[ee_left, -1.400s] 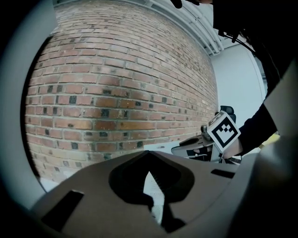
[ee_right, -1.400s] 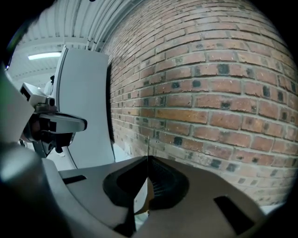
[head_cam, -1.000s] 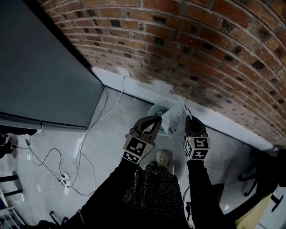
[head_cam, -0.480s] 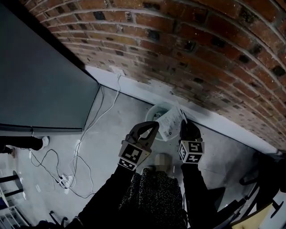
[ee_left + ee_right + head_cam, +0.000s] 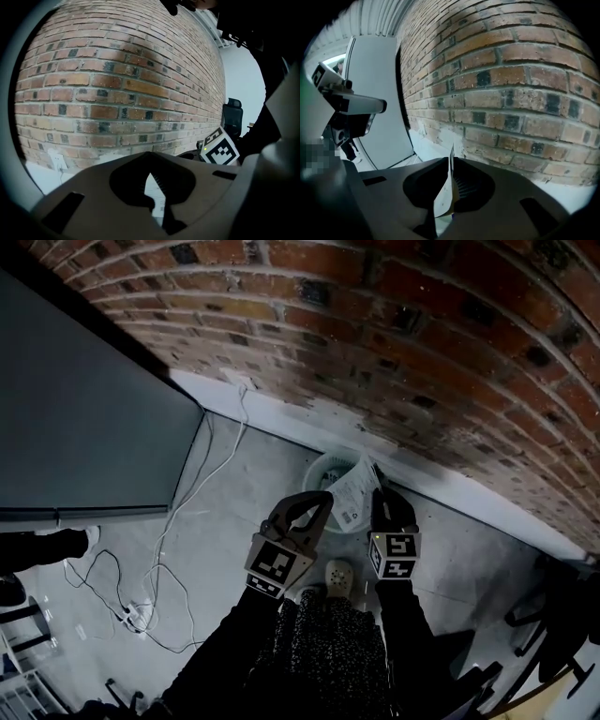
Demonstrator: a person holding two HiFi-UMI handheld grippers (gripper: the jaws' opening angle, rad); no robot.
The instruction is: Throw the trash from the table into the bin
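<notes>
One printed white wrapper (image 5: pixel 355 493) is pinched edge-on in the right gripper (image 5: pixel 381 495), its free end raised over the white bin (image 5: pixel 323 466) just ahead and below, at the brick wall (image 5: pixel 422 352), while the left gripper (image 5: pixel 324 497) is held closed and empty alongside.

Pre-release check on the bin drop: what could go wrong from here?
1. The paper, pinched by one edge in the right claw, hangs at the bin's rim; released here it may flutter onto the floor.
2. The bin stands close to the brick wall; reaching further could bump it.
</notes>
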